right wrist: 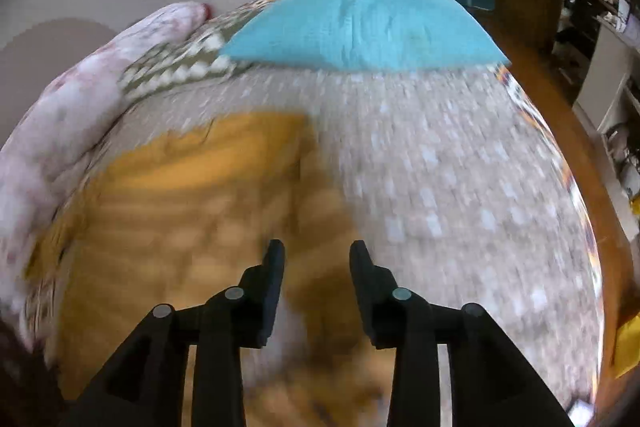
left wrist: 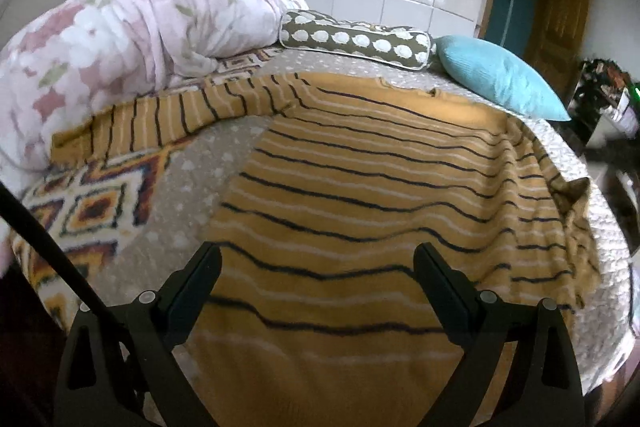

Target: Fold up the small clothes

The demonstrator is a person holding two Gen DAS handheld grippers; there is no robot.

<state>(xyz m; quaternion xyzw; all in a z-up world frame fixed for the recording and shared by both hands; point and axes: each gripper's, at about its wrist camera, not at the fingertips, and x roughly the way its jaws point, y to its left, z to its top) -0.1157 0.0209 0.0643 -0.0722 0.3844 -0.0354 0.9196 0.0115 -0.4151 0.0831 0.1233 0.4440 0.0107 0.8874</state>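
A mustard-yellow sweater with dark and white stripes lies spread on the bed, one sleeve stretched out to the left. My left gripper is wide open and empty just above the sweater's lower part. In the right wrist view the picture is blurred by motion. The sweater shows at the left and under my right gripper, which is partly open and empty above the sweater's right edge.
The grey dotted bedspread covers the bed. A blue pillow, a brown dotted bolster and a pink floral duvet lie at the back. A patterned blanket sits left. The bed's right edge drops to a wooden floor.
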